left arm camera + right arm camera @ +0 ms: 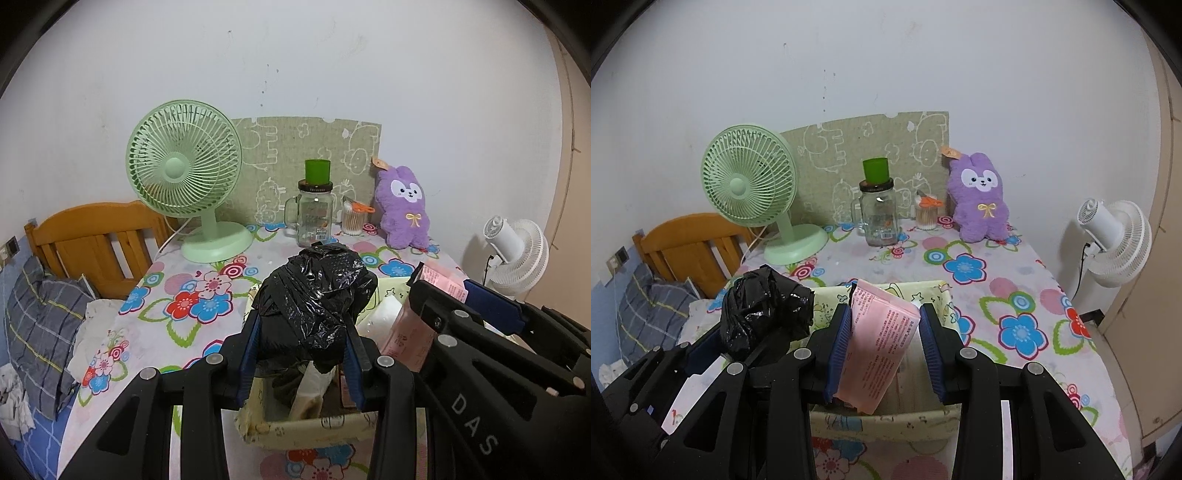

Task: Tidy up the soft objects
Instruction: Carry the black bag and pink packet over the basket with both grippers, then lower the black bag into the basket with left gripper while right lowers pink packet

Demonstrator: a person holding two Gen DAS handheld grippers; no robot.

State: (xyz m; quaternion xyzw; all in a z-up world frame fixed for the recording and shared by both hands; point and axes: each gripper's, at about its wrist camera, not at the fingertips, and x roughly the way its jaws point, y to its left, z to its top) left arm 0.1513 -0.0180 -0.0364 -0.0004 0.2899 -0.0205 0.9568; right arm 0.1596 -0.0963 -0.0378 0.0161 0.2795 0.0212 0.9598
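The right gripper (884,336) holds a pink tissue pack (879,343) between its blue fingers (839,339) over a pale fabric bin (882,424); beside it, the left gripper (713,347) clutches a black plastic bag (761,310) on the floral worktop (1015,295).

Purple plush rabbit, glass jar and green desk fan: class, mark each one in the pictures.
Purple plush rabbit (980,199): right wrist view, on its body.
Glass jar (878,218): right wrist view, on its clear side.
Green desk fan (175,168): left wrist view, on the grille hub.
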